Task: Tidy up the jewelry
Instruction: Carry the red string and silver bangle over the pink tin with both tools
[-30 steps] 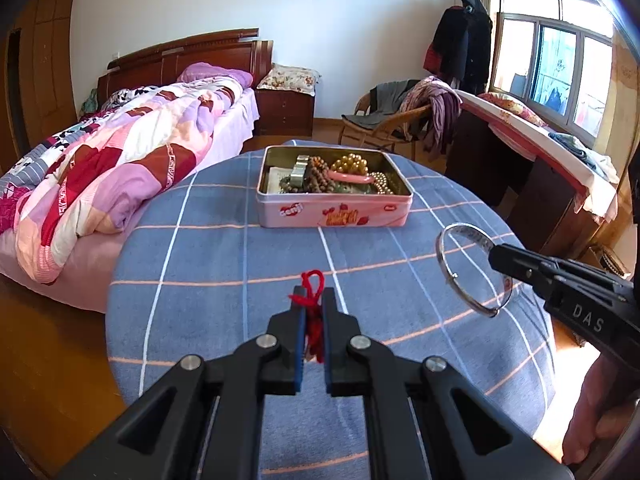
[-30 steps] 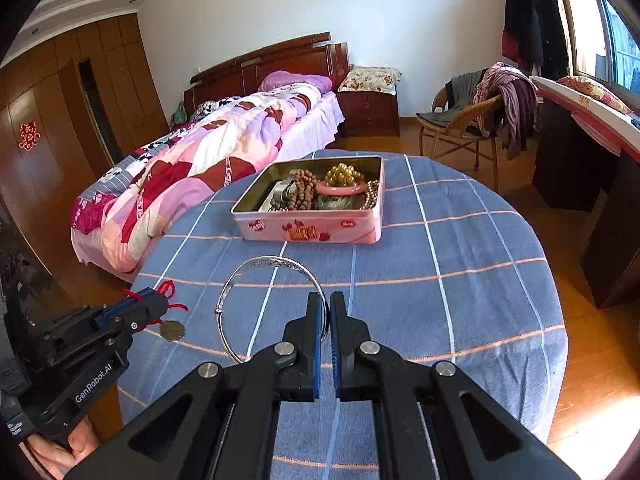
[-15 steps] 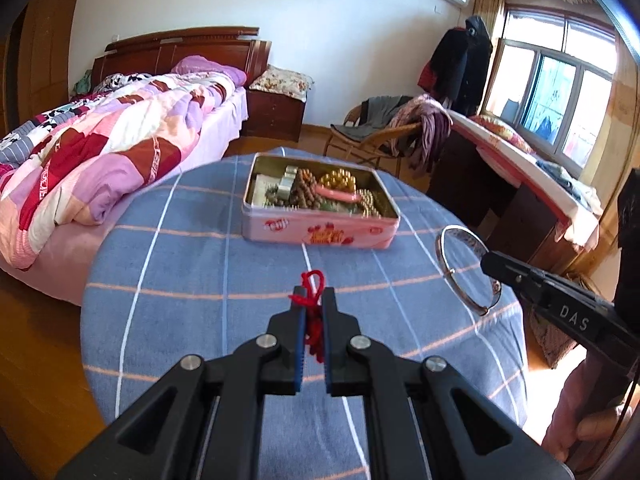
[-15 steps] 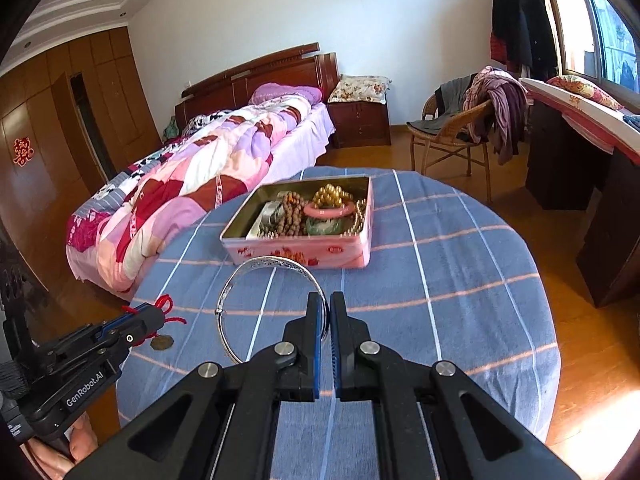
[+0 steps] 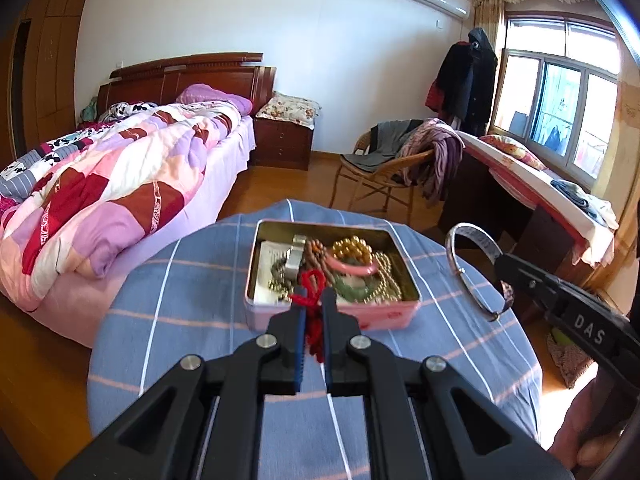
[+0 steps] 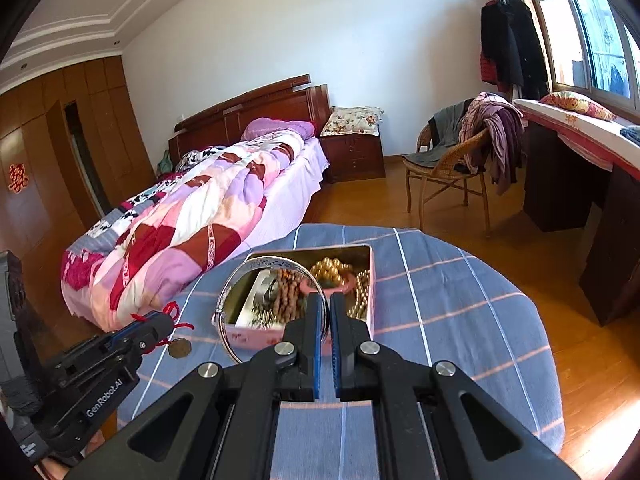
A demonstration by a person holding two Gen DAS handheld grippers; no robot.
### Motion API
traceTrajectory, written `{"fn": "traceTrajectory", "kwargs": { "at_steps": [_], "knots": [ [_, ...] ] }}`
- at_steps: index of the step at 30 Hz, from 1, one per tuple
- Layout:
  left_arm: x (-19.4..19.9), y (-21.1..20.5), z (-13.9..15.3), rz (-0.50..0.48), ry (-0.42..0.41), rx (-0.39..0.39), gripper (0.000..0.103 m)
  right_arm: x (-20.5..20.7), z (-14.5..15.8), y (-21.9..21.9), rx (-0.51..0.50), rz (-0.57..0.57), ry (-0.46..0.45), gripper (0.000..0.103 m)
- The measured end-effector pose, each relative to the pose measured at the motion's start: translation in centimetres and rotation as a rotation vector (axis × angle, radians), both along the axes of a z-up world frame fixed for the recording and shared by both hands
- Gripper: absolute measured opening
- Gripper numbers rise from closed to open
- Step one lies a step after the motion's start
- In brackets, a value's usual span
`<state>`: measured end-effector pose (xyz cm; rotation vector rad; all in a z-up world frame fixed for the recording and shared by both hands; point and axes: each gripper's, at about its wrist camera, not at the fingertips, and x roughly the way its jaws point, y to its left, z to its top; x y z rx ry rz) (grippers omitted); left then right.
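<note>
An open pink tin [image 5: 362, 316] full of beads, bangles and chains stands on the round blue-clothed table [image 5: 192, 288]. My left gripper [image 5: 313, 300] is shut on a red knotted cord [image 5: 312, 284], held just before the tin's near wall. In the right wrist view the cord [image 6: 176, 322] carries a brass coin pendant [image 6: 179, 347]. My right gripper [image 6: 325, 304] is shut on a silver bangle [image 6: 236, 288], held above the tin [image 6: 370, 276]. The bangle also shows in the left wrist view [image 5: 472, 276], right of the tin.
A bed with a patchwork quilt [image 5: 104, 188] lies left of the table. A wicker chair draped with clothes [image 5: 400, 164] stands behind it. A dark desk [image 6: 600, 200] runs under the window at right. The table edge drops to wooden floor all round.
Both grippers have risen and moved forward toward the tin with their pieces. The cord now hangs at the tin's near wall and the bangle is over the tin.
</note>
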<state>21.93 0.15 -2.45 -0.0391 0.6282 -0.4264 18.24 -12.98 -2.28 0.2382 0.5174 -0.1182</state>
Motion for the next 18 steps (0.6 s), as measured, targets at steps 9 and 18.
{"fn": "traceTrajectory", "kwargs": {
  "at_steps": [9,18],
  "knots": [
    [3.6,-1.8,-0.8,0.001,0.009,0.006,0.007,4.5,-0.5,-1.4,0.017,-0.035,-0.002,0.003],
    [7.4,-3.3,-2.7,0.021,0.037,-0.008,0.007,8.5,-3.1,-2.7,0.036,-0.089,0.020,0.003]
  ]
}}
